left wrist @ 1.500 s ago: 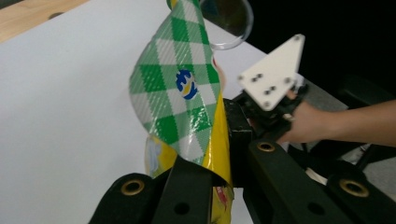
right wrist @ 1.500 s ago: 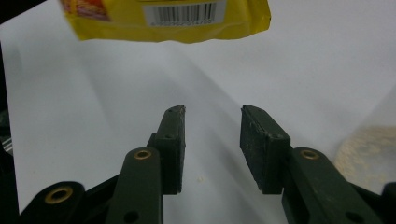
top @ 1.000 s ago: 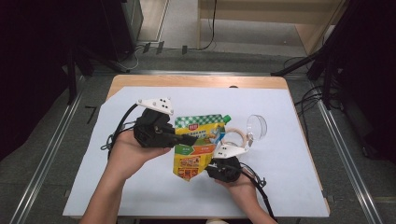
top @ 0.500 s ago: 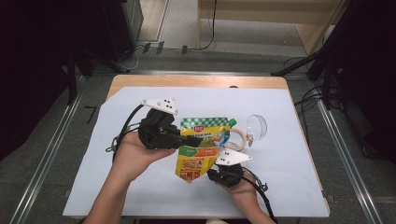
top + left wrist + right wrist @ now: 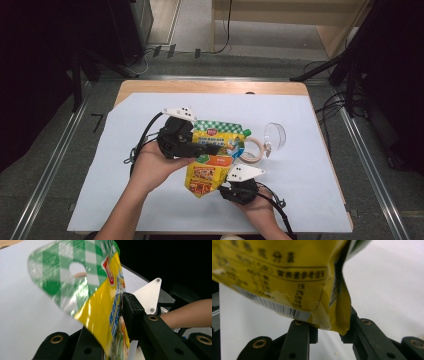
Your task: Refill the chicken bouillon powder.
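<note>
Fingers of the right gripper (image 5: pixel 329 332) clamp the bottom corner of the yellow pouch (image 5: pixel 212 162), and the left gripper (image 5: pixel 113 327) has just been opening its jaws, with the pouch's upper side between them; whether its pads press there is hard to tell. Between the two, the pouch hangs above the white sheet (image 5: pixel 100 180). Beyond lie a tape roll (image 5: pixel 254 150) and a clear cup (image 5: pixel 275 136). Lifting looks done; the pouch's cap appears unopened.
</note>
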